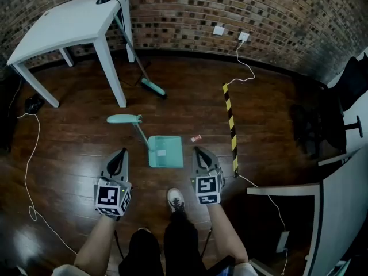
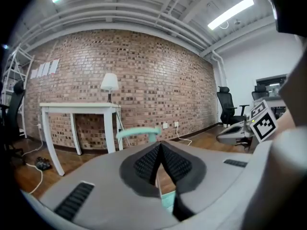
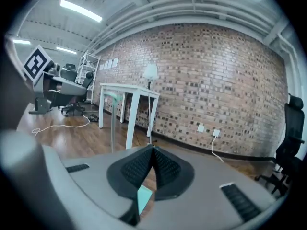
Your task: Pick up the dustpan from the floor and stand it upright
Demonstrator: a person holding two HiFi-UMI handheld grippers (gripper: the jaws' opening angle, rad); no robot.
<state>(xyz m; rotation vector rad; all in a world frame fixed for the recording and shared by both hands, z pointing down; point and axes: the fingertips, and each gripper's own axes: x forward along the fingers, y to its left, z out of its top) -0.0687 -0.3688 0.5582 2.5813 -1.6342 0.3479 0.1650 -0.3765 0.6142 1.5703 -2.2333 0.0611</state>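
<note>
Dustpan (image 1: 165, 151), teal, long-handled: standing on the wooden floor (image 1: 75, 154), pan between the two grippers, handle rising upright. Left hand-held gripper (image 1: 121, 153): jaws together, nothing held, just left of the pan. Right hand-held gripper (image 1: 199, 150): jaws together, nothing held, just right of it. Broom (image 1: 152, 87): leaning by white bench (image 1: 69, 22).

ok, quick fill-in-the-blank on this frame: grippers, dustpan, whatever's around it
1. The left hand-held gripper and the right hand-held gripper both have their jaws ____ and hold nothing.
2. The broom leans against the white ____.
3. The floor strip to the right of the dustpan is striped black and ____.

Missing words: shut; table; yellow.
</note>
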